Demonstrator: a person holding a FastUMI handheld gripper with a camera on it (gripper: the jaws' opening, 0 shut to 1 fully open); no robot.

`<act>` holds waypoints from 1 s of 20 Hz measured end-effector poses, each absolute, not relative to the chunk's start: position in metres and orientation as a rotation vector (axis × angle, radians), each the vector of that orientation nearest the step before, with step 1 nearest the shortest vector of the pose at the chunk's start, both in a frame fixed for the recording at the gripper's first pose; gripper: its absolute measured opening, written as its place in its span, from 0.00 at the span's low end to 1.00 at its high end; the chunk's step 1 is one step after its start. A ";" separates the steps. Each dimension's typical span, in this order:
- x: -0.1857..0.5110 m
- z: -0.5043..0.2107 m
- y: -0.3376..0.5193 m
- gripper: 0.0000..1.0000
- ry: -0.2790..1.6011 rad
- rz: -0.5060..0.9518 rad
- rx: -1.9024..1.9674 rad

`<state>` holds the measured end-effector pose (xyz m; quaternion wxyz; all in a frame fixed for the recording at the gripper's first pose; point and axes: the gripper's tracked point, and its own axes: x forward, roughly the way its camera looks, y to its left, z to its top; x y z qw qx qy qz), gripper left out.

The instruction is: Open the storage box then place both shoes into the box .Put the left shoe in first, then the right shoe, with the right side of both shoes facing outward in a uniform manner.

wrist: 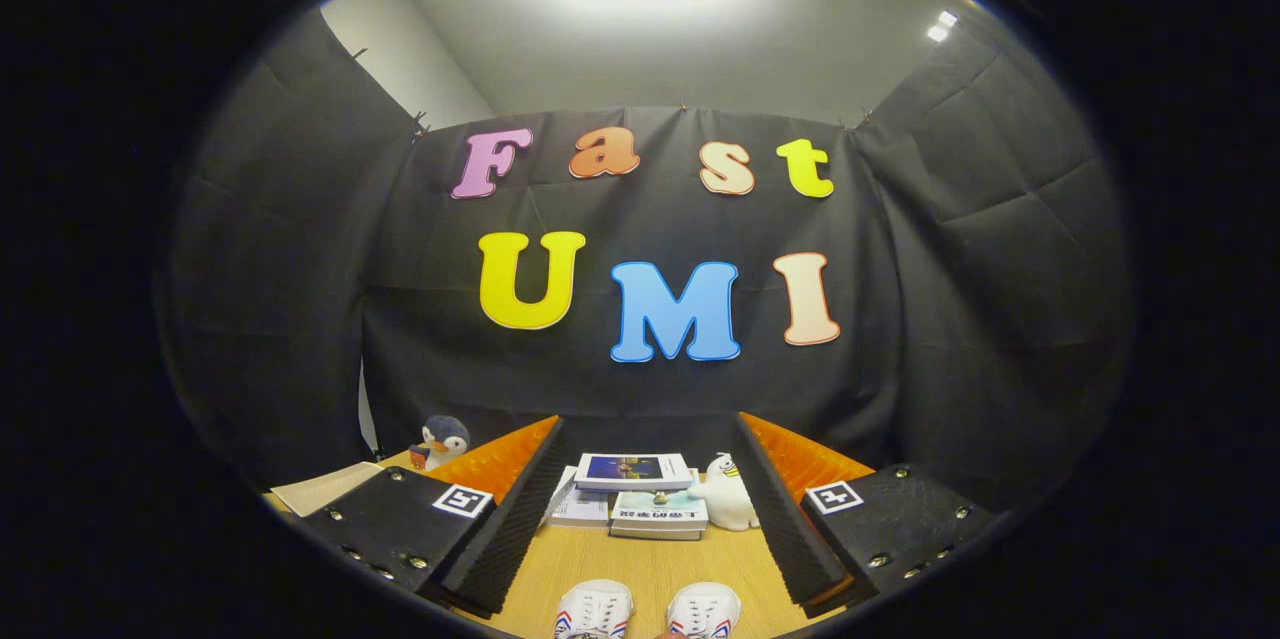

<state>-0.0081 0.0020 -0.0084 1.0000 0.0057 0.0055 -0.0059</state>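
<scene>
gripper (650, 509) level, facing forward; fingers spread wide, holding nothing

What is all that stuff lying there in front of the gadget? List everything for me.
Shoes: two, white with red and blue stripes, side by side on the table between the fingers.
Books: a small stack, beyond the shoes.
White duck toy: one, right of the books.
Penguin toy: one, blue-grey, beyond the left finger.
Paper sheet: one, pale, near the penguin.
Table: one, light wood.
Gripper: one, fingers wide apart, holding nothing.

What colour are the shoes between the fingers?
White, with red and blue side stripes, on the shoes; gripper view. Gripper open.
</scene>
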 end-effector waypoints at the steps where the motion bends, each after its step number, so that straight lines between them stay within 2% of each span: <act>1: -0.008 -0.010 0.004 0.98 0.013 -0.007 0.026; 8: -0.005 -0.043 0.034 0.99 0.134 0.077 0.266; 20: -0.024 -0.120 0.109 0.99 0.460 0.274 0.640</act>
